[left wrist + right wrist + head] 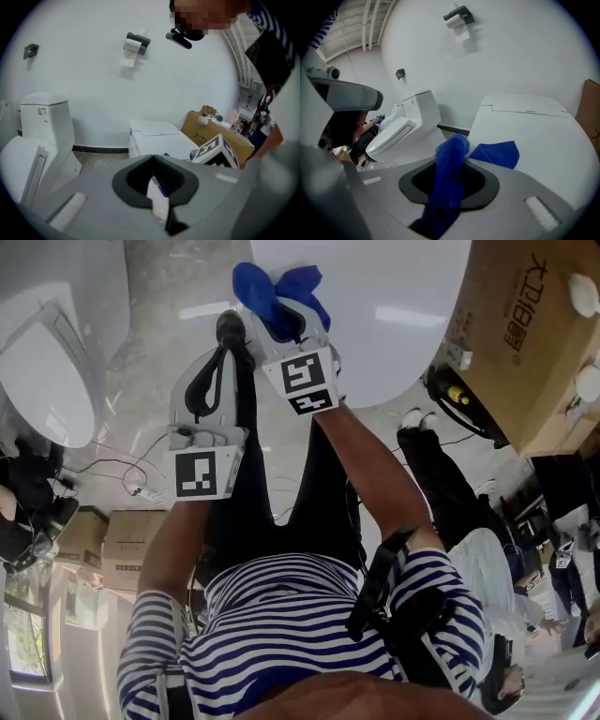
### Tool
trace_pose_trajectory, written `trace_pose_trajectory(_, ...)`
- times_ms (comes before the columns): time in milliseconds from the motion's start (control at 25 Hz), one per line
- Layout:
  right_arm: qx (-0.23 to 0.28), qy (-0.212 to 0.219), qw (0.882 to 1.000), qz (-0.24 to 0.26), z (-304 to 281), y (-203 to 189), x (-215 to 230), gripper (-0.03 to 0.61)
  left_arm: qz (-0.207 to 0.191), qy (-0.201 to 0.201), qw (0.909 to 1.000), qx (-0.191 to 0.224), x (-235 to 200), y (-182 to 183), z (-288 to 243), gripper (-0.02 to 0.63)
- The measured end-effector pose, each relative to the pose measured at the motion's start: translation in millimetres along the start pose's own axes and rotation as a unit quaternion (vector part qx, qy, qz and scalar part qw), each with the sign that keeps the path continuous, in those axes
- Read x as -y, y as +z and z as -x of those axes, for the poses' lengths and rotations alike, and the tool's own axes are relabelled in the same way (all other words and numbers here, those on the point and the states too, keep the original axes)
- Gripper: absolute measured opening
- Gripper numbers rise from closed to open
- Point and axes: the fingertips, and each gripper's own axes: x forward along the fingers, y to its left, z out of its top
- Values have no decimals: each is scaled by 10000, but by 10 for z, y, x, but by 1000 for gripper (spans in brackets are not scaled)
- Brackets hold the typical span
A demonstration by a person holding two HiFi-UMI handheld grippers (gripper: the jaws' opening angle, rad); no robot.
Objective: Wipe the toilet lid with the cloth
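Note:
The white toilet lid (394, 306) fills the top of the head view; it is shut and smooth, and also shows in the right gripper view (534, 136). My right gripper (292, 329) is at the lid's near left edge, shut on a blue cloth (277, 292). In the right gripper view the blue cloth (450, 159) rises out of the jaws of my right gripper (450, 187), and one corner lies on the lid. My left gripper (230, 329) is just to the left, beside the lid, over the floor; its jaws look shut and hold nothing.
A second white toilet (47, 362) stands to the left. A cardboard box (525, 334) sits right of the lid. Cables (122, 474) lie on the tiled floor. A paper roll holder (459, 18) hangs on the wall. People (487, 549) are at the right.

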Motion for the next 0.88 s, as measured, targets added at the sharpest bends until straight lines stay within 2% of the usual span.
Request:
trace_pose_trajectory(240,-61,102,9999,80,-136,57,-168,113,107,109,9998,106,-208,14,61,2)
trace_pose_trajectory(360,-17,68,9999,95,-34,110,-118,113,85,113,9998,173,-160,65,78,2)
trace_pose_trajectory(560,140,-116,9998,78,361,258,131,113,-29,-78,9999,99,138,195,23,2)
trace_pose_trajectory(880,480,-753,9960,32,1399,463,940,114,-196,-476,9985,174,944,490,-192,2)
